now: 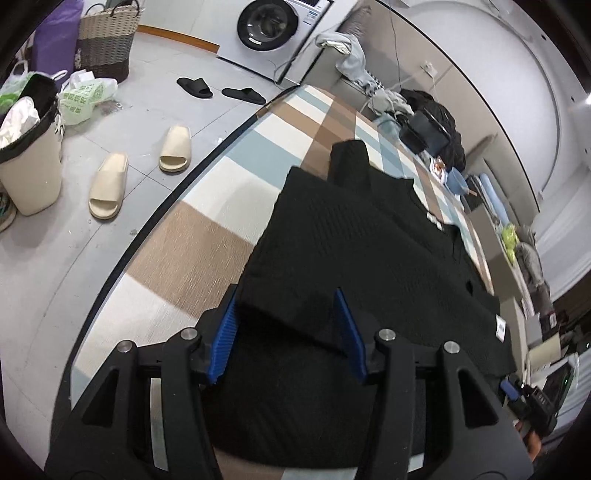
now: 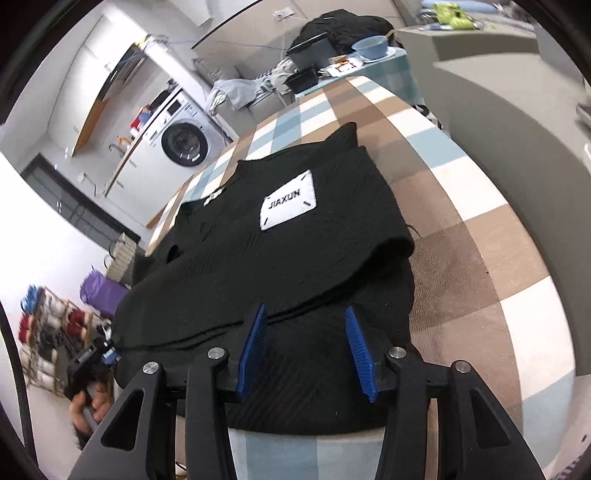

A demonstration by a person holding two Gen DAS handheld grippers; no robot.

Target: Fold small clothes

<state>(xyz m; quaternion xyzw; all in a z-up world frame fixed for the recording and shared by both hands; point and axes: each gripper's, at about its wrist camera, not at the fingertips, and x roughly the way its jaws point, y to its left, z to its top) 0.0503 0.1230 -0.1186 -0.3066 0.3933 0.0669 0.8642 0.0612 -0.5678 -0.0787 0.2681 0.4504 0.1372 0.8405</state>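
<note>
A black ribbed knit garment (image 1: 351, 240) lies folded on the checked tablecloth (image 1: 192, 240), with a sleeve end pointing to the far side. The right wrist view shows its top layer (image 2: 295, 258) folded over, carrying a white "JIAXUN" patch (image 2: 288, 205). My left gripper (image 1: 285, 295) stands open at the garment's near left corner. A fold edge lies between its blue pads (image 1: 225, 332), and they do not press on it. My right gripper (image 2: 306, 308) is open too, low over the near edge of the cloth, with the knit lying flat under its pads (image 2: 360, 350).
At the table's far end sit a blue bowl (image 2: 371, 46), a black box (image 2: 308, 51) and heaped clothes (image 1: 432, 110). Left of the table, on the floor, are beige slippers (image 1: 109, 186), black slippers (image 1: 194, 87), a lined bin (image 1: 31, 158), a woven basket (image 1: 107, 40) and a washing machine (image 1: 267, 24).
</note>
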